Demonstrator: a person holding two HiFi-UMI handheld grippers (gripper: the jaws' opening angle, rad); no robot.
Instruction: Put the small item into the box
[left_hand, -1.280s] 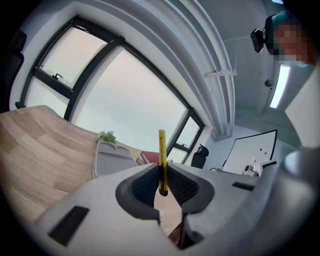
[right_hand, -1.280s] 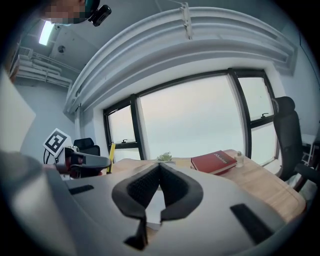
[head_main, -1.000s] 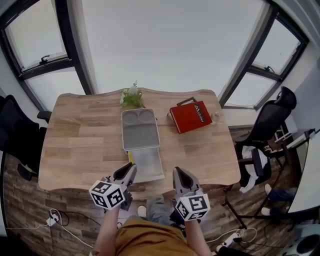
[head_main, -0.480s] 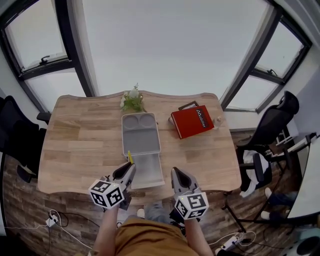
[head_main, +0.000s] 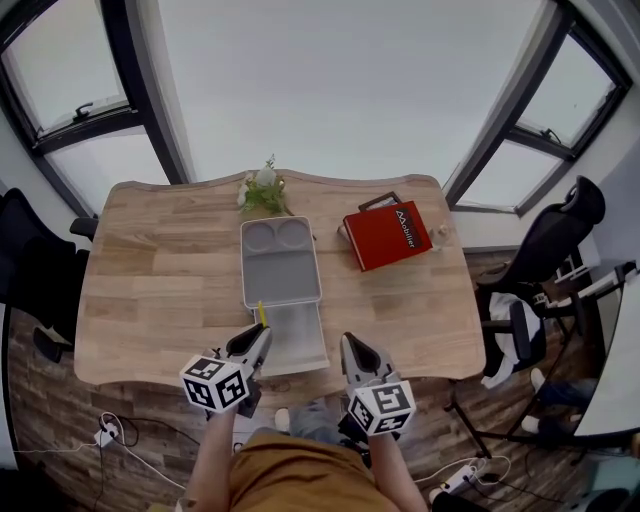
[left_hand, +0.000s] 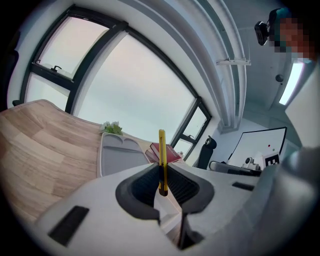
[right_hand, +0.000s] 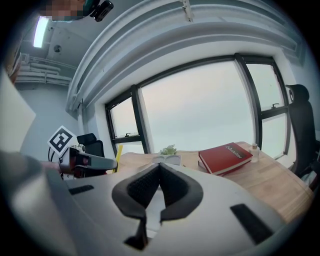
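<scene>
Yellow item (left_hand: 161, 160), upright, clamped in left gripper (head_main: 258, 338); open grey box (head_main: 280, 262) just ahead. The right gripper (head_main: 350, 345) is closed on nothing, red book (head_main: 391, 235) ahead to its right.

- the box (head_main: 280, 262) lies mid-way along the bench (head_main: 150, 270); plant (head_main: 263, 190) behind it; book (head_main: 387, 236) to its right;
- left tongs (head_main: 260, 332), small item (head_main: 261, 313) between them, at the box's near end; right tongs (head_main: 348, 345) just to their right

Head view steeply down over table (head_main: 150, 280); both gripper views low, sharing red book (head_main: 388, 235).
</scene>
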